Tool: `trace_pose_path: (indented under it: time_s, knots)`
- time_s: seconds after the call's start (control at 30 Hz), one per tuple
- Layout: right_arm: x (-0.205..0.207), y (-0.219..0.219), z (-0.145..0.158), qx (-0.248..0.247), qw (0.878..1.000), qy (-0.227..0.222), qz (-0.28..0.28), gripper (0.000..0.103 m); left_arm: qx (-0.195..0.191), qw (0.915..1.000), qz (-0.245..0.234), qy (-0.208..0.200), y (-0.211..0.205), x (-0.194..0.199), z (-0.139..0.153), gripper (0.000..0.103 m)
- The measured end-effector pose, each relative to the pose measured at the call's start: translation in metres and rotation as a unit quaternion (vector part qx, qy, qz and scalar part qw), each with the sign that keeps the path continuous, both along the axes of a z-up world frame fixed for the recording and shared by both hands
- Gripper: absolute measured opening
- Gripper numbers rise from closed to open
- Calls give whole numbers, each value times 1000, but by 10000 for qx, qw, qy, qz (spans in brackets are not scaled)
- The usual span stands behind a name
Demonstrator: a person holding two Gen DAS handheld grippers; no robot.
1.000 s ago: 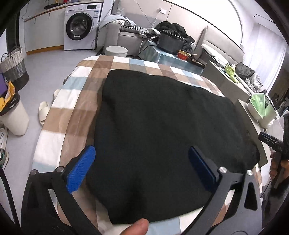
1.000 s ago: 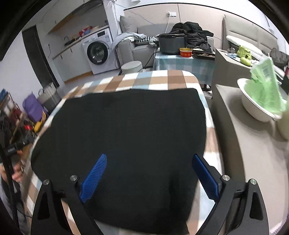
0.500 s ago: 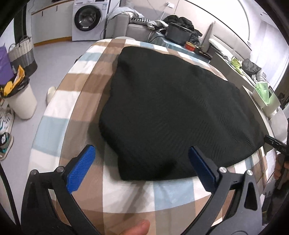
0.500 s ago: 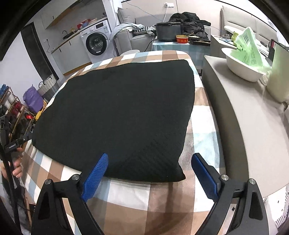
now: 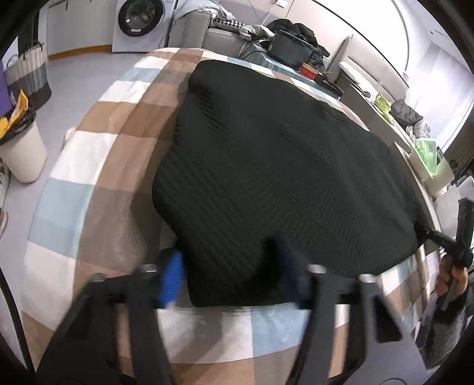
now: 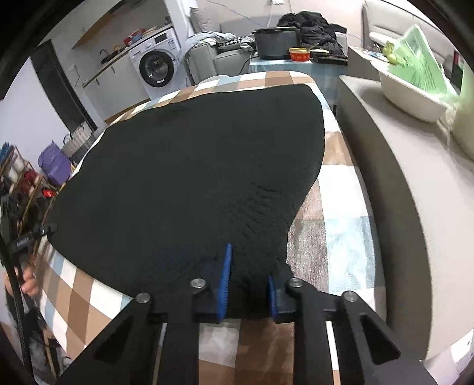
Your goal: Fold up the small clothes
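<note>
A black garment (image 5: 281, 177) lies spread flat on a checked cloth (image 5: 97, 165) covering the counter. The left tool (image 5: 228, 275) has just been closing, and its blue pads bracket the near left corner of the garment; blur prevents telling whether they press it. The right tool (image 6: 247, 284) has also just been closing, and its pads pinch a raised fold at the near right corner.

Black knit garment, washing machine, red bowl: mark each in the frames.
black knit garment (image 6: 192, 177), right wrist view, middle of the flat fabric
washing machine (image 5: 139, 20), left wrist view, round door
red bowl (image 6: 299, 54), right wrist view, outer side wall
</note>
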State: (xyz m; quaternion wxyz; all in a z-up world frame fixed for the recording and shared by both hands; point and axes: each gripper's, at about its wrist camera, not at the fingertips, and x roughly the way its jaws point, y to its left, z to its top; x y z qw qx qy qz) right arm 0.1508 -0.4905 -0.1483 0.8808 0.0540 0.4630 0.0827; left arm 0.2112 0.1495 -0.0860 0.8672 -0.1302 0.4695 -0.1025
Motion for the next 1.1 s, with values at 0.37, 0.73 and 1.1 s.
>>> trace_pose_path:
  time_s: [0.37,0.73,1.1]
  knots:
    - [-1,-1,-1,43,9999,87,84,16,289,9991,-89,-283,-8,-38,4,14]
    - [-45,6,-1,98,9988,231,428,20,236,9995,-77,-201,10,-98,7,16]
    - [-50,-12,-1,887,9958,-51,205,11,-43,9995,300,-119,22,-98,2,19]
